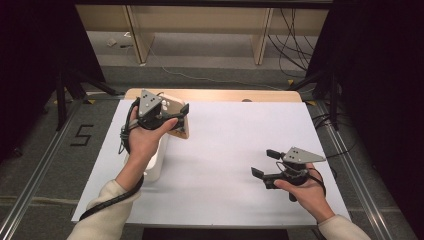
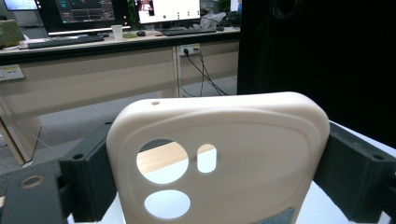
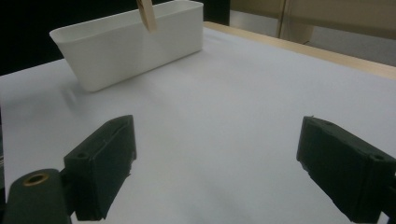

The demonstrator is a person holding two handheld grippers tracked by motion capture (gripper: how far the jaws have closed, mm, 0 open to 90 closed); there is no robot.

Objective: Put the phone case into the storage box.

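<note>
- The phone case (image 2: 224, 158), cream-coloured with camera cut-outs, is held up off the table, clamped across its width between the two jaws of the left gripper (image 1: 172, 117).
- In the high view the case (image 1: 181, 120) hangs above the far left part of the table, just past the far end of the white bin (image 1: 156, 162).
- The bin (image 3: 126, 46) is long, open-topped and looks empty; a corner of the case dangles over its far rim in the right gripper view.
- Judging by this, the step in hand is lowering the case into the bin. To do it well, bring it back over the middle of the opening, line its long side with the bin's length, and lower it before letting go.
- The right gripper (image 1: 264, 163) rests low over the white table (image 1: 225, 145), well apart from the bin, jaws spread with nothing between them; it could steady the bin if it slides.
</note>
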